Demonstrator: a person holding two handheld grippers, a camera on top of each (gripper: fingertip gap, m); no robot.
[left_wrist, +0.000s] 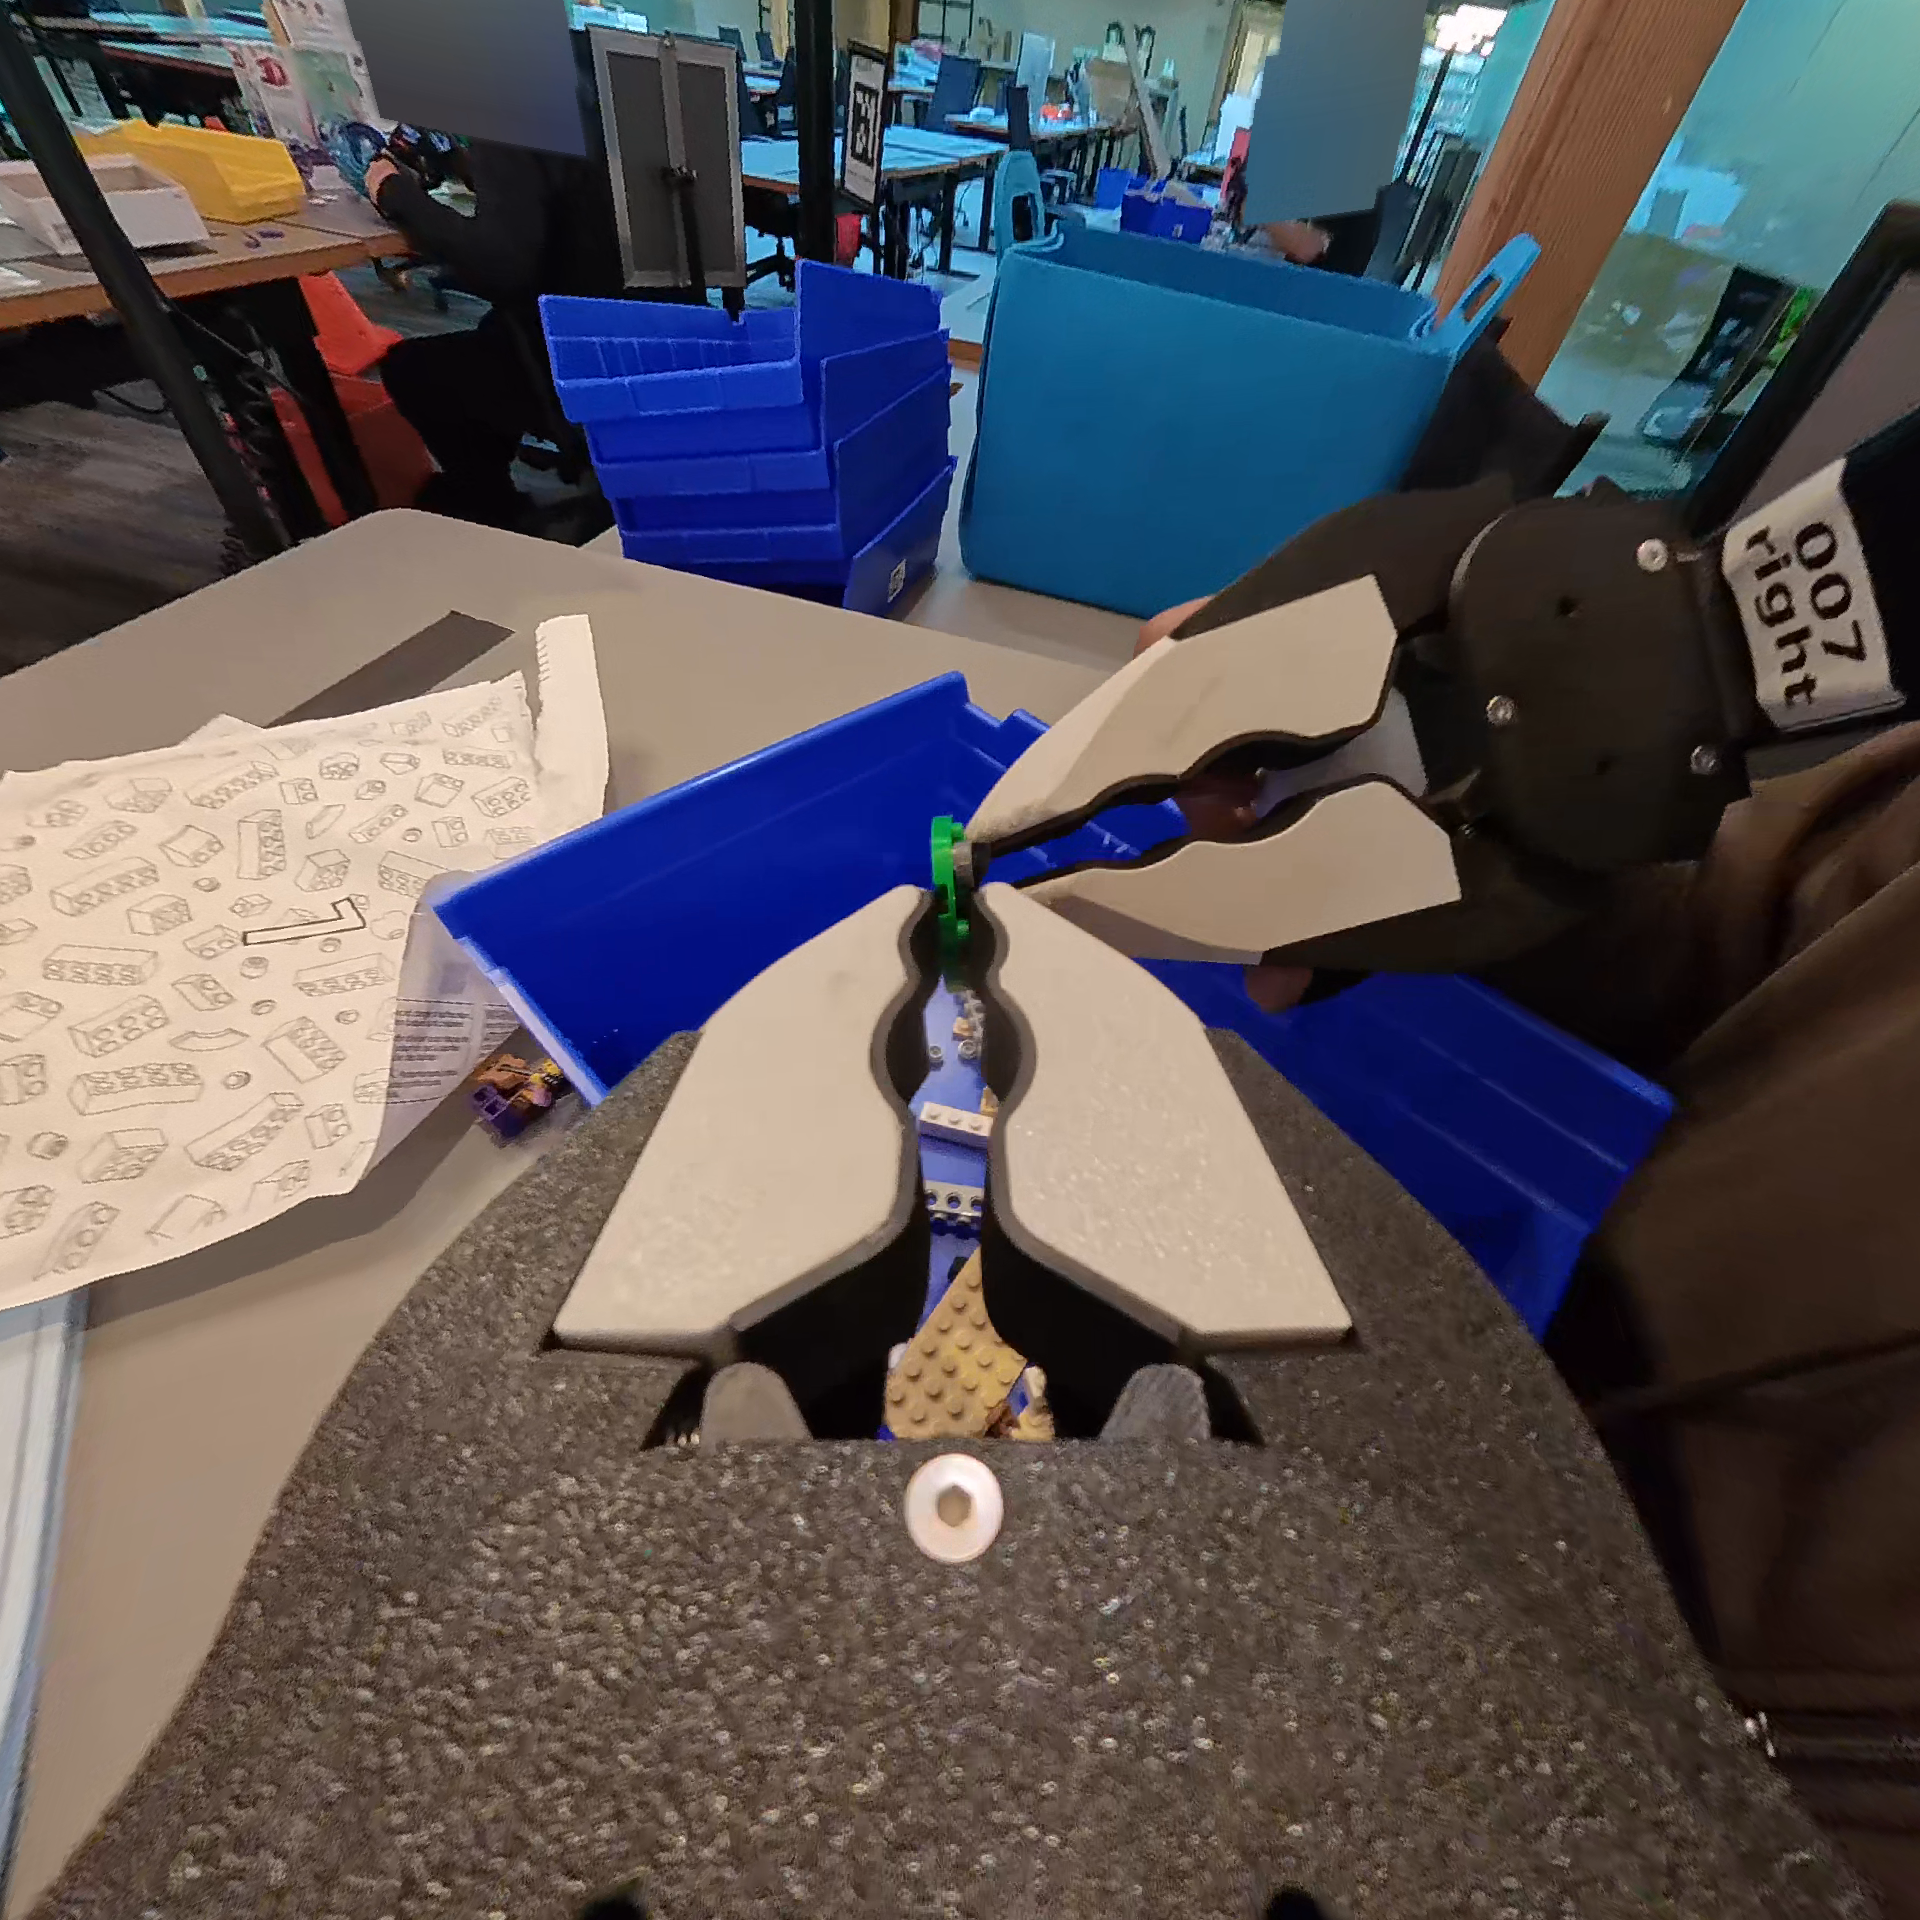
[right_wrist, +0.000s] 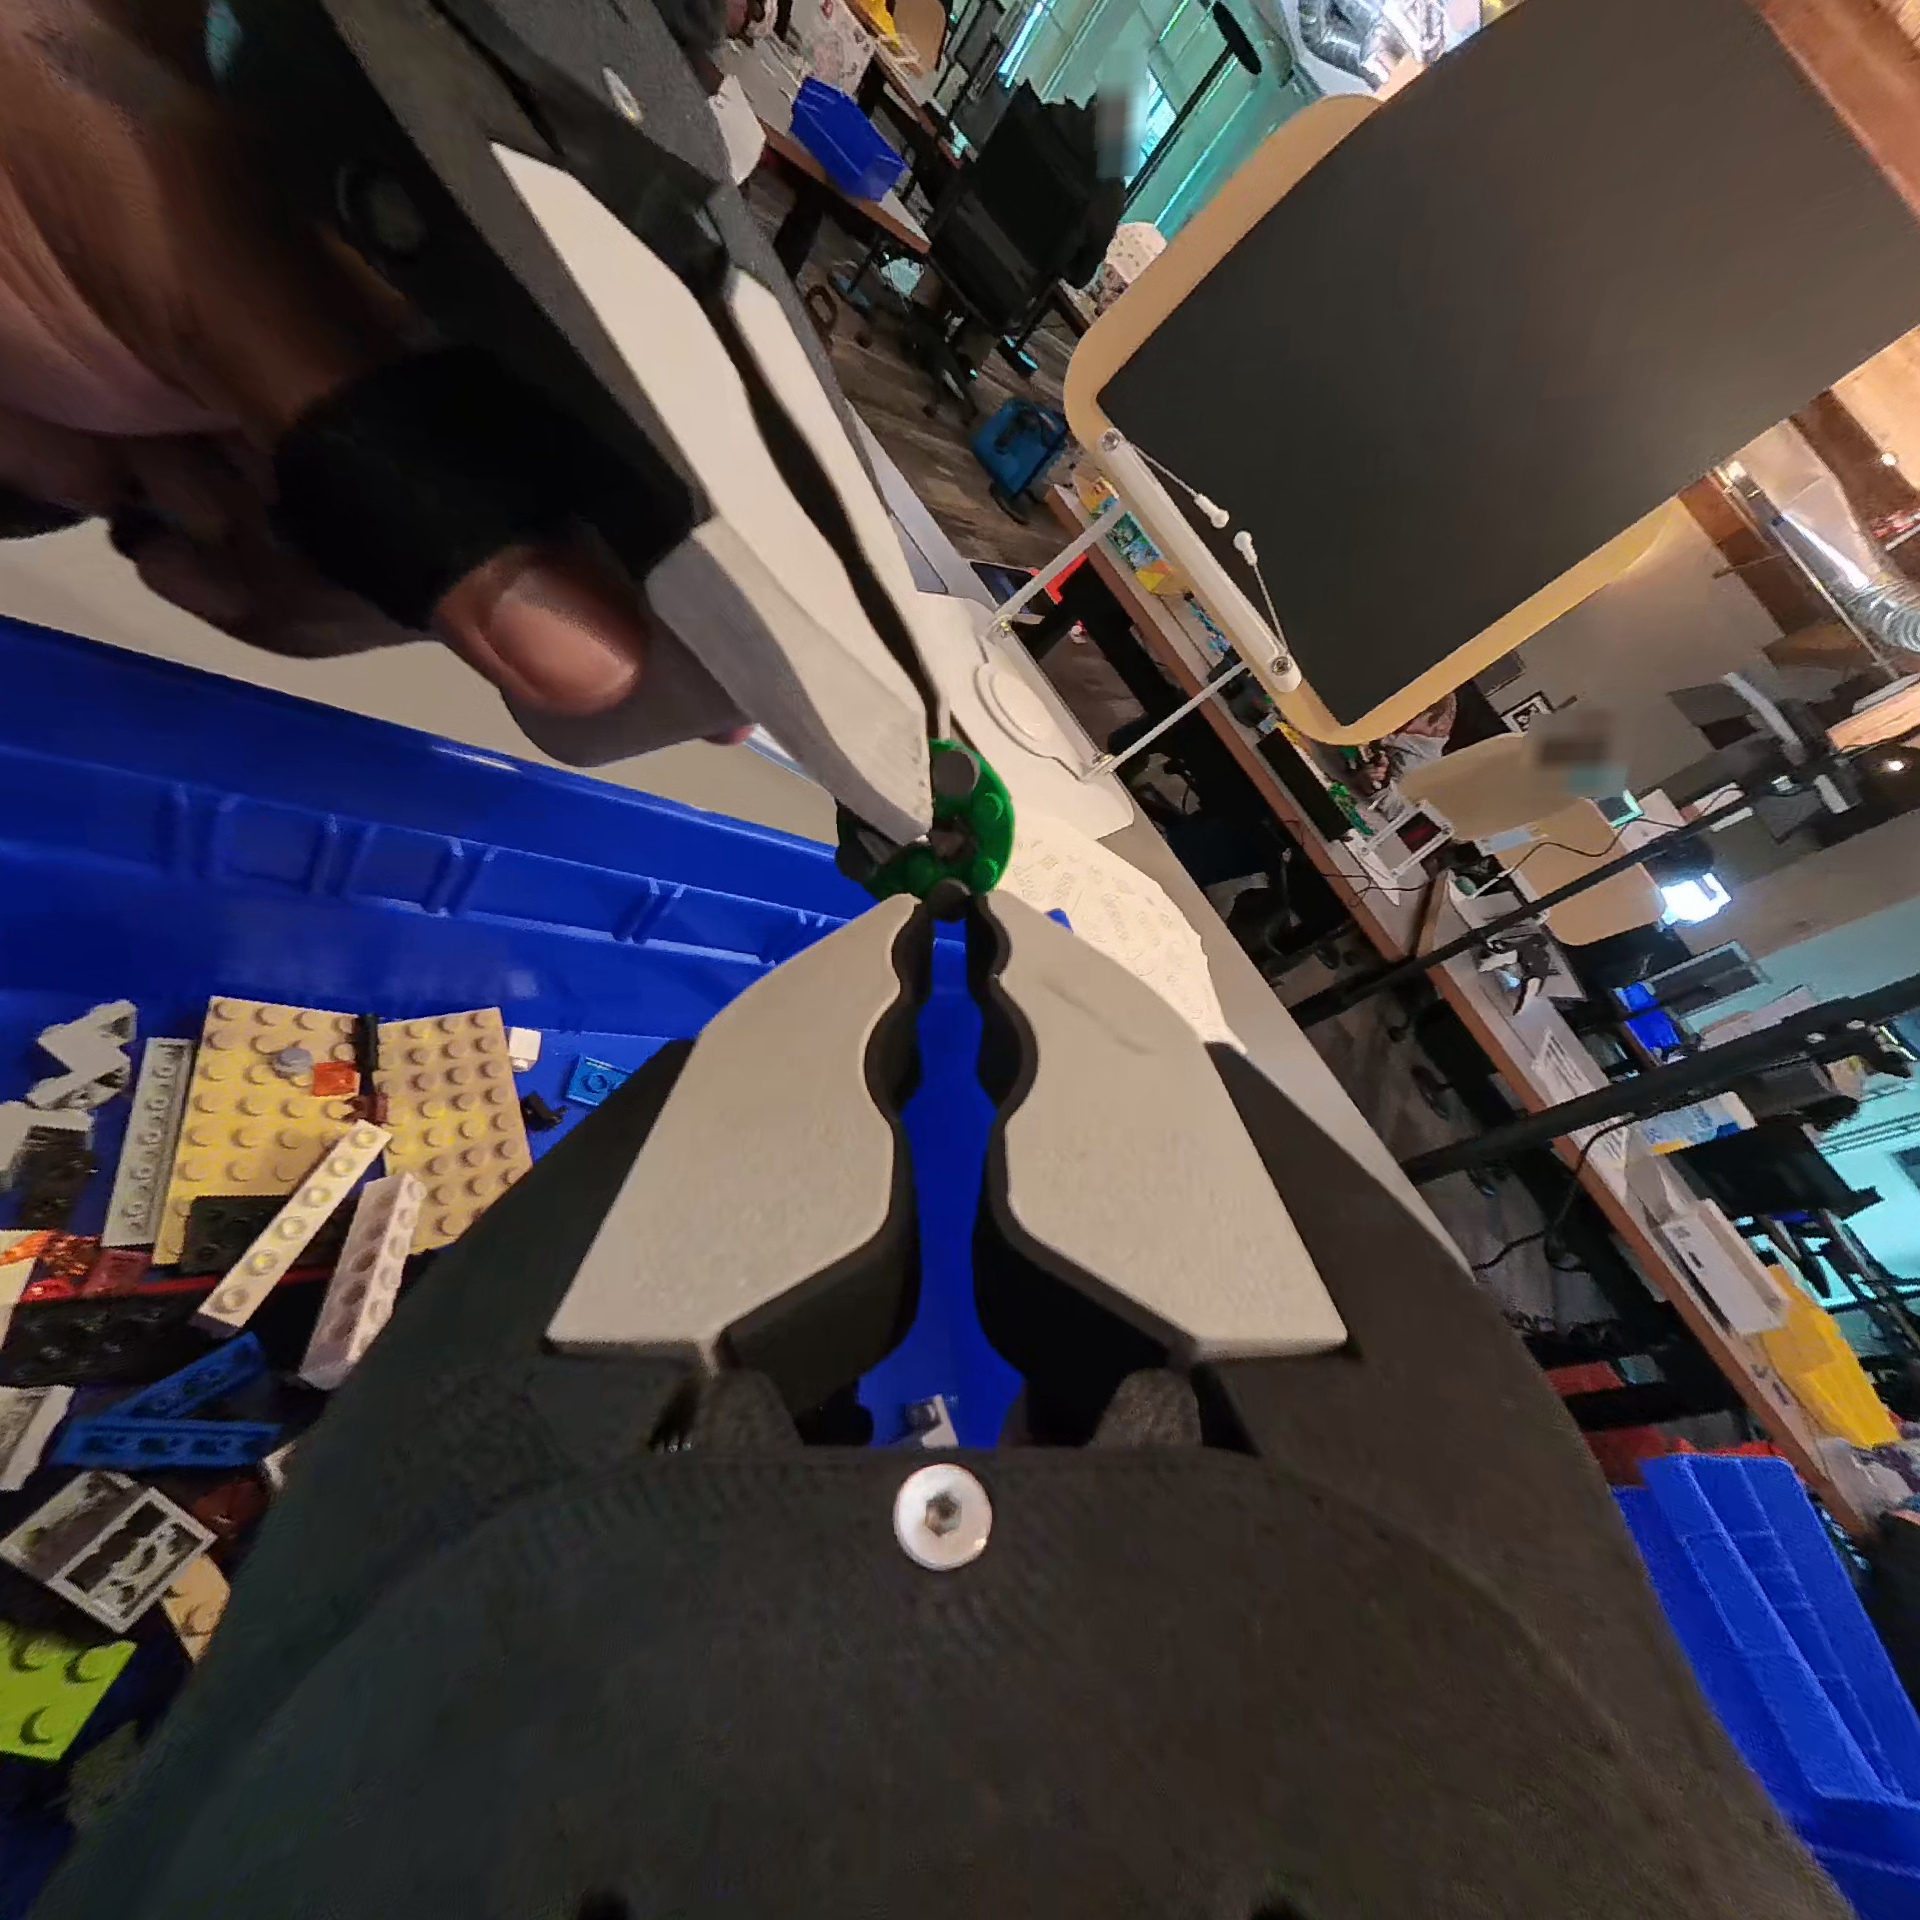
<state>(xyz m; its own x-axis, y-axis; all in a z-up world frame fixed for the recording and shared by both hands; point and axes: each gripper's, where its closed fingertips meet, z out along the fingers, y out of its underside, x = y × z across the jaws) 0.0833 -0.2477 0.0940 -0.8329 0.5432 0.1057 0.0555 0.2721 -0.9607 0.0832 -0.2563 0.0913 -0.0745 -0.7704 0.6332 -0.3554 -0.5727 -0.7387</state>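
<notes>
Basically both hand-held grippers pinch one green round plate (left_wrist: 948, 883) above the blue bin (left_wrist: 665, 883): left hand-held gripper (left_wrist: 951, 902) at its rim, right hand-held gripper (right_wrist: 943, 902) on a grey stud piece. Looks light, stiff, slippery; edge grip seems best.

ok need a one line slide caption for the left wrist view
Left gripper pinches a green round studded plate on edge above a blue bin, right gripper holding a small grey piece against it.
</notes>
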